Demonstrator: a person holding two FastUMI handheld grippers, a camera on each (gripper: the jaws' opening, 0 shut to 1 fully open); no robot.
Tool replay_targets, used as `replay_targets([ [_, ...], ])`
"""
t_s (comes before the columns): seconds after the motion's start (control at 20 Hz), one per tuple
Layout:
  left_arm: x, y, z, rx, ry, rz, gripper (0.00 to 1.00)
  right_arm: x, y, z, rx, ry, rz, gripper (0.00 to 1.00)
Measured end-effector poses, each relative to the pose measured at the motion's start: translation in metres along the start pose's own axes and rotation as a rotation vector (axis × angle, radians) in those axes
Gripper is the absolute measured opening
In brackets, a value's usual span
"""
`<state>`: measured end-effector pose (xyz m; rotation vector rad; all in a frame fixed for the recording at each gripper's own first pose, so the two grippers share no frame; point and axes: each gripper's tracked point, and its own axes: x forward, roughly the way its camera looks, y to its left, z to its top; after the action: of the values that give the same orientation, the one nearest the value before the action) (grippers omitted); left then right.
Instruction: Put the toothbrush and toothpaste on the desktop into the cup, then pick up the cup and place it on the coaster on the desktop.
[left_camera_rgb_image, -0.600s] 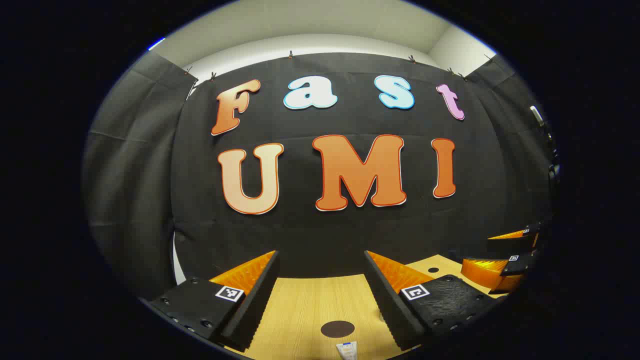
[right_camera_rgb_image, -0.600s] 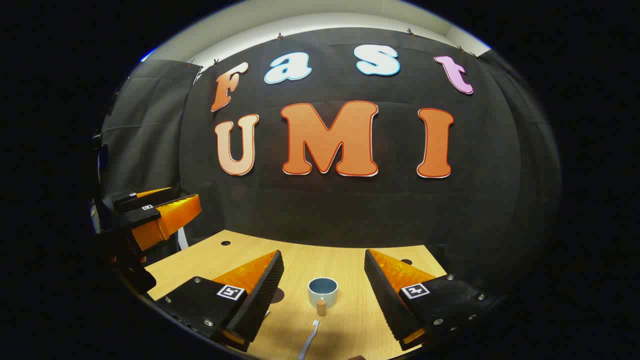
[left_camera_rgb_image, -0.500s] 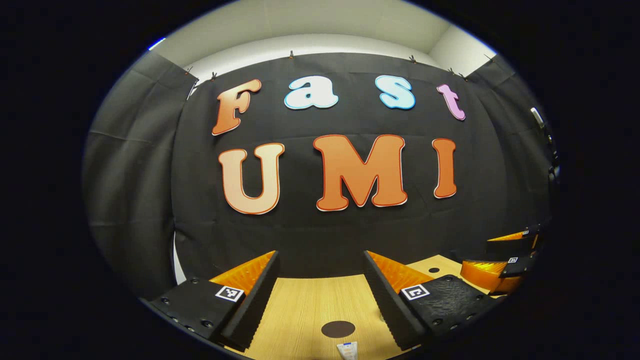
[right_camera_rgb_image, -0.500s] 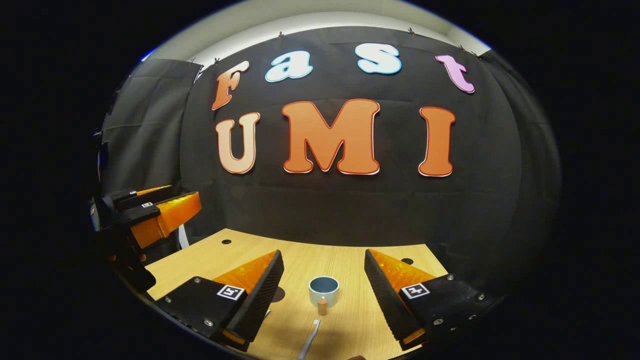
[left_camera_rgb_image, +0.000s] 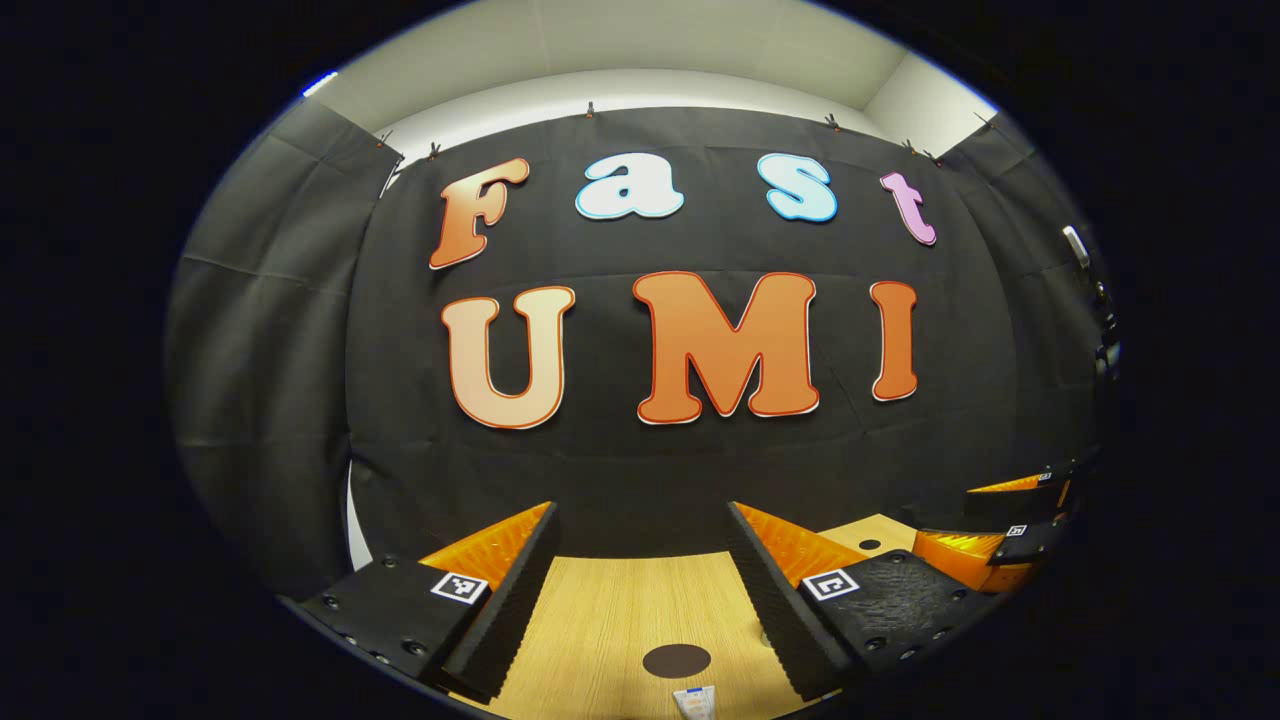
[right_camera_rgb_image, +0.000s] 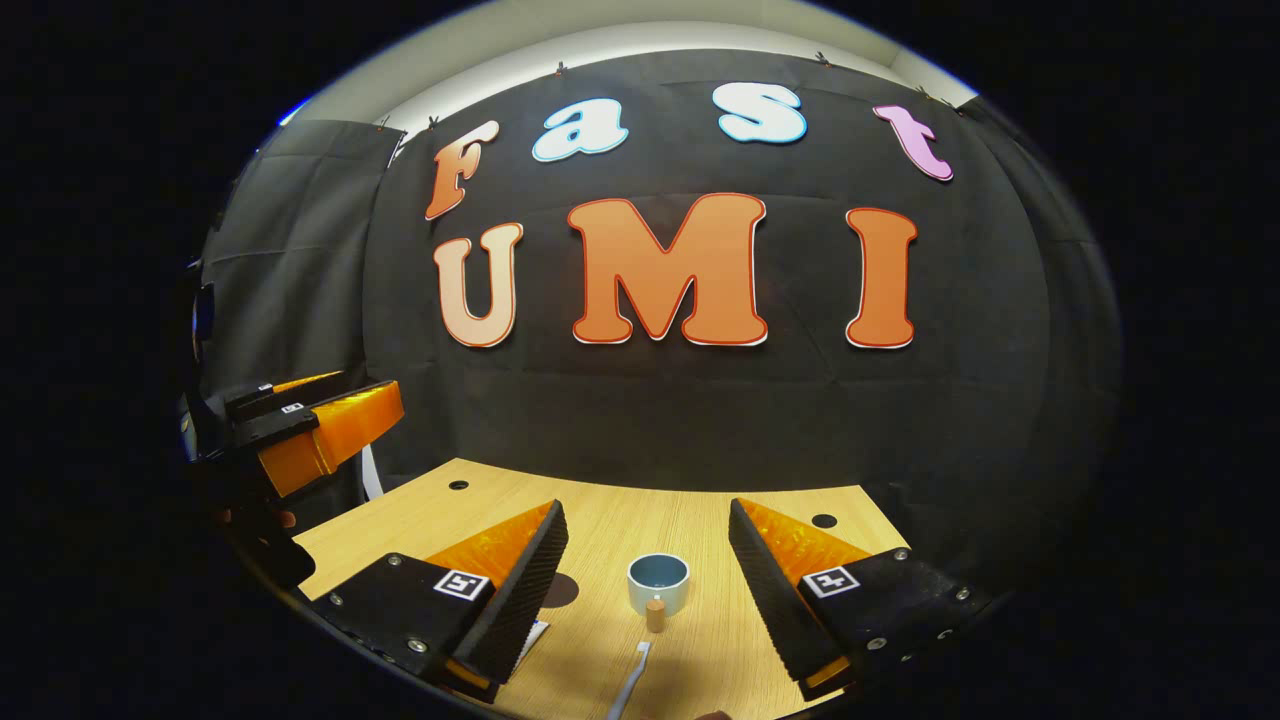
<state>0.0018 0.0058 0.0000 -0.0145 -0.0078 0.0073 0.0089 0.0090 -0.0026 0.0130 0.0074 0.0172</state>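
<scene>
Nothing done yet, as far as I can judge. Right gripper (right_camera_rgb_image: 648, 560) jaws wide apart, empty, above the counter (right_camera_rgb_image: 700, 510); cup (right_camera_rgb_image: 659, 584) at 12 o'clock between them, toothbrush (right_camera_rgb_image: 632, 685) lying just nearer. Left gripper (left_camera_rgb_image: 642, 560) jaws also apart, empty; coaster (left_camera_rgb_image: 676, 660) dead ahead, toothpaste (left_camera_rgb_image: 694, 702) at 6 o'clock. Remaining: load both items, then move cup onto coaster.
</scene>
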Motion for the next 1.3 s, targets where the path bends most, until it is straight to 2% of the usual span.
replay_targets([
  [0.3, 0.003, -0.005, -0.004, -0.011, 0.013, -0.021, 1.00, 0.004, -0.003, -0.002, -0.010, -0.001, -0.013, 0.98],
  [0.5, 0.005, -0.004, -0.004, -0.001, 0.020, -0.022, 0.98, 0.011, -0.006, -0.028, -0.034, 0.090, -0.030, 0.98],
  [0.75, 0.004, -0.002, -0.012, 0.015, 0.057, -0.030, 1.00, 0.019, -0.004, -0.085, -0.037, 0.297, -0.033, 0.98],
  [0.95, 0.000, 0.011, -0.018, 0.036, 0.083, -0.002, 0.98, 0.019, 0.007, -0.126, -0.029, 0.449, 0.000, 0.98],
  [1.3, -0.008, 0.028, -0.039, 0.098, 0.149, 0.053, 0.98, 0.007, 0.012, -0.198, 0.005, 0.735, 0.000, 0.98],
])
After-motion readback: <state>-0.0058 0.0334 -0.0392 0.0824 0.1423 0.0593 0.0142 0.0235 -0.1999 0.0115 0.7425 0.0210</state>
